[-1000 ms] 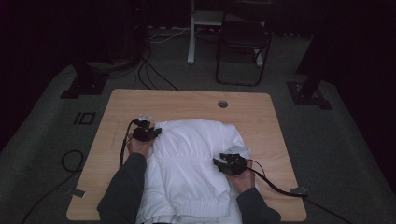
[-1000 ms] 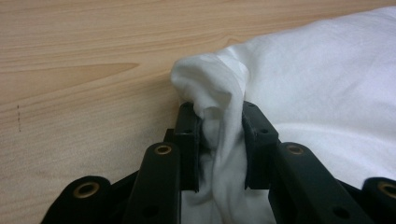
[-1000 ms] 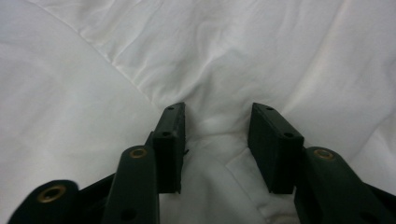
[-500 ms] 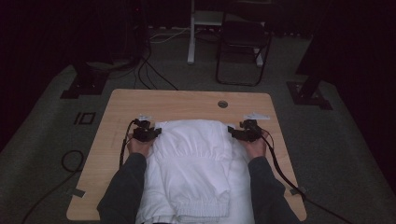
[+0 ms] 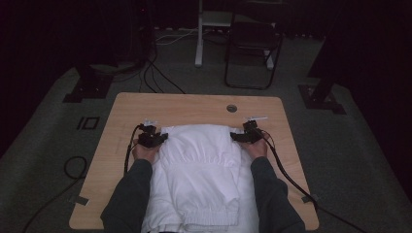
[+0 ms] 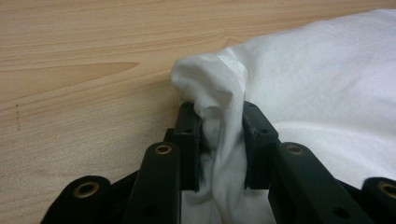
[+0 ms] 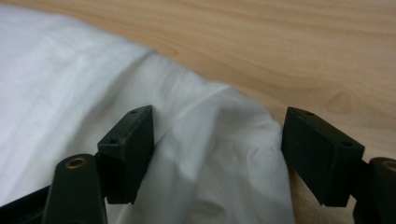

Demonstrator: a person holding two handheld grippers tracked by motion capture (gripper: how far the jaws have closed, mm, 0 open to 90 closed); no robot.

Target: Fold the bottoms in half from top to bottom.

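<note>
A white garment (image 5: 199, 170) lies folded on the wooden table (image 5: 194, 104), reaching from mid-table to the near edge. My left gripper (image 5: 154, 138) sits at its far left corner and is shut on a pinched fold of the white cloth (image 6: 219, 116). My right gripper (image 5: 243, 136) rests at the far right corner. Its jaws stand open, one on each side of the garment's bunched corner (image 7: 224, 140), with the cloth lying loose between them.
A round hole (image 5: 231, 108) is in the table's far side. Cables (image 5: 286, 177) trail from both grippers over the table. A dark chair (image 5: 252, 48) and stand bases (image 5: 320, 97) sit on the floor beyond the table.
My right gripper moved from the garment's near right part up to its far right corner. The far part of the garment now lies flatter. The left gripper stayed put.
</note>
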